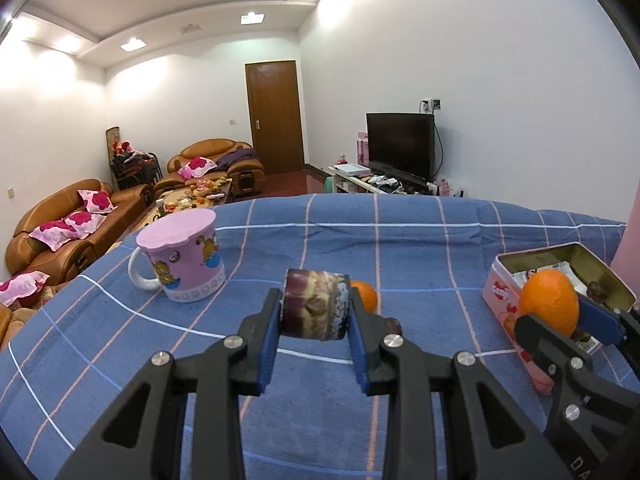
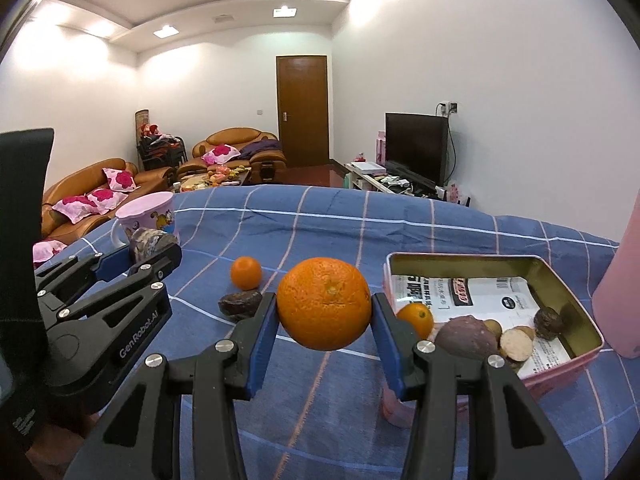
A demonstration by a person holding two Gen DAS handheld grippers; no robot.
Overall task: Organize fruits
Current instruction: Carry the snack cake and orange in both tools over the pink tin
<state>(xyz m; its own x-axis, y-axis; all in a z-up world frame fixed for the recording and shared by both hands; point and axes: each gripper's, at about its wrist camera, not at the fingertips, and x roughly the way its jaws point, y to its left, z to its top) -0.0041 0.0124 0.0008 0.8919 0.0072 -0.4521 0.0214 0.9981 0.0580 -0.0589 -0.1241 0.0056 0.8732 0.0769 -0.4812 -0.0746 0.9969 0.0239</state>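
Note:
My left gripper [image 1: 316, 312] is shut on a mottled purple-brown fruit [image 1: 316, 304] and holds it above the blue checked cloth; it also shows in the right wrist view [image 2: 150, 242]. My right gripper [image 2: 324, 314] is shut on a big orange [image 2: 324, 303], just left of the open pink tin [image 2: 576, 292]; this orange shows in the left wrist view [image 1: 550, 303]. The tin holds a small orange [image 2: 416, 318], a purple fruit [image 2: 466, 338] and several small brown fruits. A small orange [image 2: 246, 272] and a dark brown fruit [image 2: 240, 304] lie on the cloth.
A pink lidded mug [image 1: 180, 258] stands at the left of the table. A tall pink object [image 2: 620, 292] stands right of the tin. The blue checked cloth [image 1: 400, 248] covers the table. Sofas, a door and a television are beyond the far edge.

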